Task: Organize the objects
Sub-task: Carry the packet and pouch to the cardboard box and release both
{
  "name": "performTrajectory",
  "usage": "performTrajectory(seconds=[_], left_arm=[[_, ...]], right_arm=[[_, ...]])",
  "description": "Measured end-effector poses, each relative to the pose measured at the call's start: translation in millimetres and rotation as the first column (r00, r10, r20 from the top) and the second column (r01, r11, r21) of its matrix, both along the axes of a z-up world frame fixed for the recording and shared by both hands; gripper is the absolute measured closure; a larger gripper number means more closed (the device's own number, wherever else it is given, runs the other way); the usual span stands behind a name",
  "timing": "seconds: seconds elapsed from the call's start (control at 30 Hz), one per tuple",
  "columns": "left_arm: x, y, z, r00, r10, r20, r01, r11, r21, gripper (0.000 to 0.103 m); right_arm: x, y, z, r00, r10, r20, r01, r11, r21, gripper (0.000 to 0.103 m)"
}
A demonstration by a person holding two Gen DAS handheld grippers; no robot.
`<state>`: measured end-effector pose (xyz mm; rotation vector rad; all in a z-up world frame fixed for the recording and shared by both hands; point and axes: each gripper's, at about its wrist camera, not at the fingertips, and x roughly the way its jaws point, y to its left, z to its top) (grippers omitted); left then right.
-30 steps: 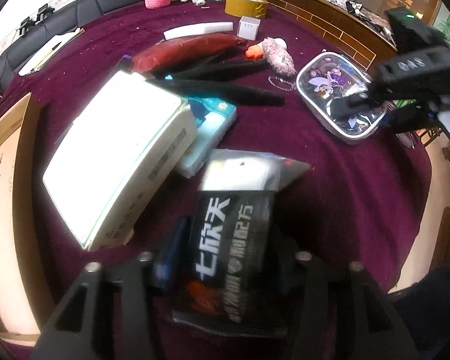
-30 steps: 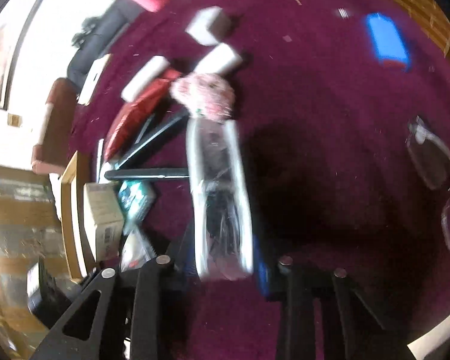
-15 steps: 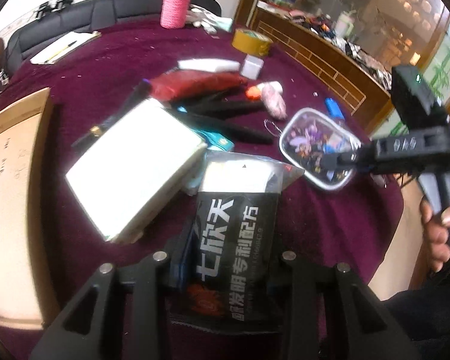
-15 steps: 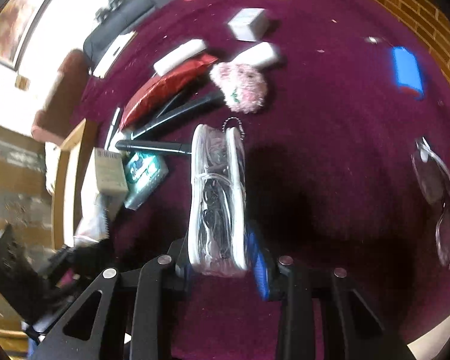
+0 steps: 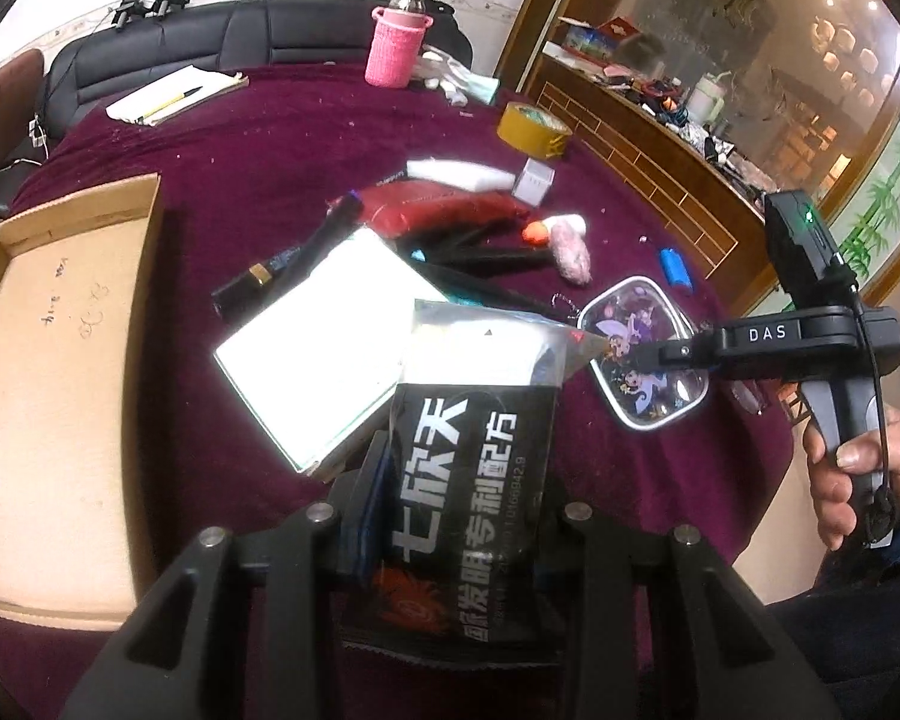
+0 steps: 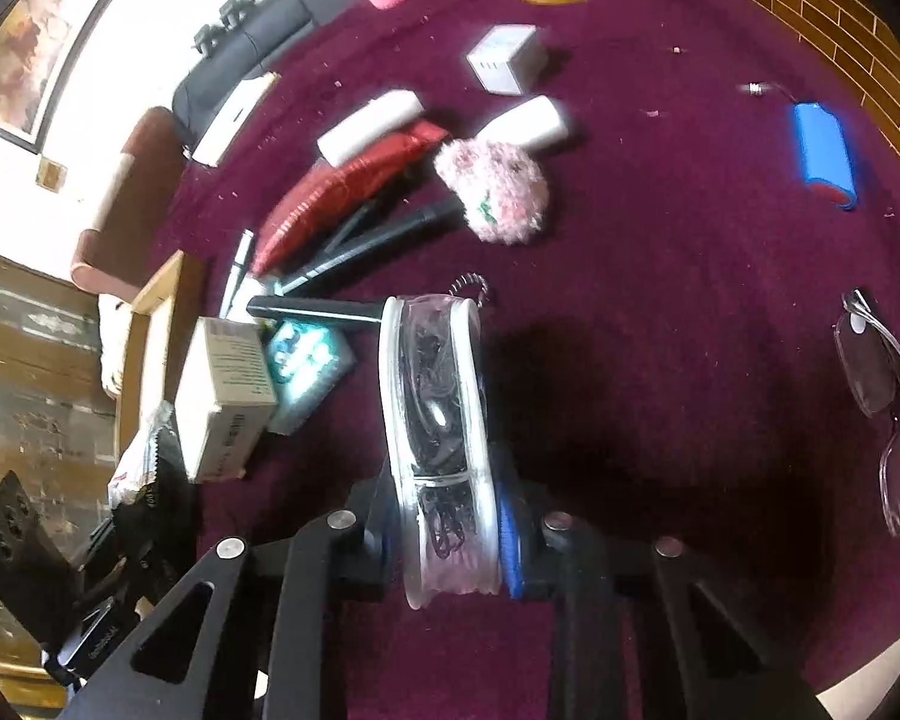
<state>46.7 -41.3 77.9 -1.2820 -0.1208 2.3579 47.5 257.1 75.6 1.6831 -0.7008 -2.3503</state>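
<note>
- Black foil packet [image 5: 468,480] sits clamped in the left gripper [image 5: 456,516], lifted over the white box [image 5: 318,348].
- Clear pouch [image 6: 438,438] stands on edge in the right gripper [image 6: 444,534], whose jaws have just been closing on it.
- Best to carry both level toward the cardboard tray [image 5: 60,360], gripping firmly so neither slips out.

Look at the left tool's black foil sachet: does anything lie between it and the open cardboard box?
Nothing visible. The black foil sachet is held above the purple cloth; the open cardboard box sits left, with the white box behind that line.
</note>
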Motion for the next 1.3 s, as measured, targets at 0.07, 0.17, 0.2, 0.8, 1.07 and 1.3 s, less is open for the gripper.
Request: performTrajectory(seconds=[0.07,0.17,0.2,0.8,1.07,1.3], left_arm=[[0,-1,5,1.0,0.0,-0.013,0.0,1.0,0.011,0.068],[0,-5,13,1.0,0.006,-0.029,-0.006,1.0,0.022,0.068],[0,-7,16,0.999,0.012,-0.035,-0.011,1.0,0.023,0.068],[4,-113,61,0.953,0.254,-0.163,-0.263,0.964,-0.039,0.068],[2,-169,65,0.927,0.329,-0.179,-0.342,0.939,-0.047,0.068],[-16,-219,50,0.921,0.37,-0.123,-0.38,0.922,-0.073,0.068]], right_arm=[[3,1,10,1.0,-0.004,-0.018,0.004,1.0,-0.014,0.076],[0,-6,22,0.999,-0.014,-0.046,0.011,0.999,-0.053,0.076],[0,-8,25,0.999,-0.011,-0.05,0.007,0.998,-0.063,0.076],[-42,-131,72,0.977,0.166,-0.131,-0.192,0.956,-0.223,0.075],[-76,-218,74,0.961,0.245,-0.129,-0.272,0.925,-0.265,0.075],[-120,-292,60,0.955,0.269,-0.121,-0.294,0.911,-0.291,0.075]])
